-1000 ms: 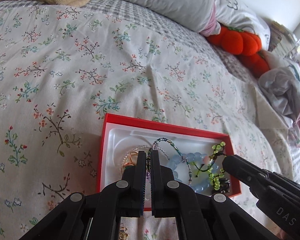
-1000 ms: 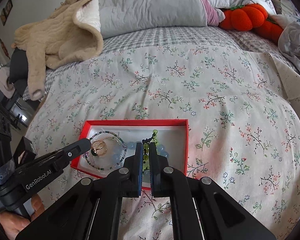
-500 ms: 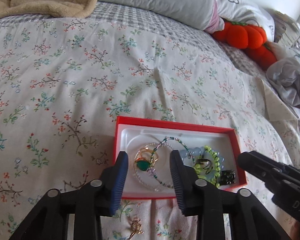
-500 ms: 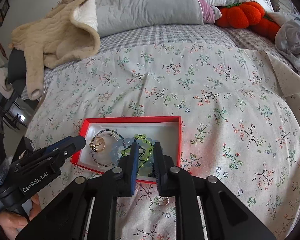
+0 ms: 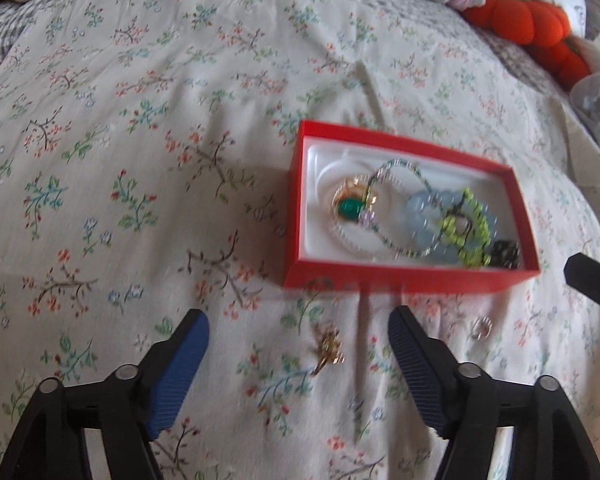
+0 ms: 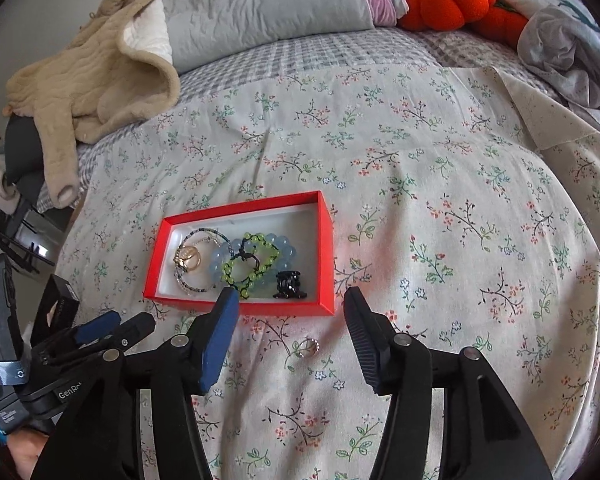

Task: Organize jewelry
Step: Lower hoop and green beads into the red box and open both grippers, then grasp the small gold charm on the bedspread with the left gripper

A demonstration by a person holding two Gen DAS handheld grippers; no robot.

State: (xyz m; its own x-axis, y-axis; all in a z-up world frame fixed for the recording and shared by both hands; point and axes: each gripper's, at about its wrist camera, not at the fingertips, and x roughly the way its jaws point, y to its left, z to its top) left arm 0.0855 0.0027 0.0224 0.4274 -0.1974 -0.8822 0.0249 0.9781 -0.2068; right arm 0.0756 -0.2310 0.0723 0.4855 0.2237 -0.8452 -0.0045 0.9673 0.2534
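Observation:
A red box (image 5: 412, 279) (image 6: 244, 305) lies on the floral bedspread. It holds a beaded bracelet (image 5: 396, 208), a gold ring with a green stone (image 5: 350, 208), a blue bead bracelet (image 6: 278, 250), a green bead bracelet (image 6: 252, 264) and a black clip (image 6: 290, 284). A gold trinket (image 5: 329, 350) lies on the bedspread in front of the box, between the jaws of my open, empty left gripper (image 5: 298, 334). A silver ring (image 6: 309, 347) (image 5: 482, 326) lies in front of the box, between the jaws of my open, empty right gripper (image 6: 290, 308).
A beige fleece garment (image 6: 96, 68) and a grey pillow (image 6: 268, 4) lie at the bed's far side. Orange pumpkin plush toys (image 6: 448, 0) and crumpled grey cloth (image 6: 568, 36) lie at the far right. The bed's left edge drops off near dark items (image 6: 16, 184).
Both grippers released jewelry into the box, opened wide and pulled back toward me. The bracelets now lie in the box.

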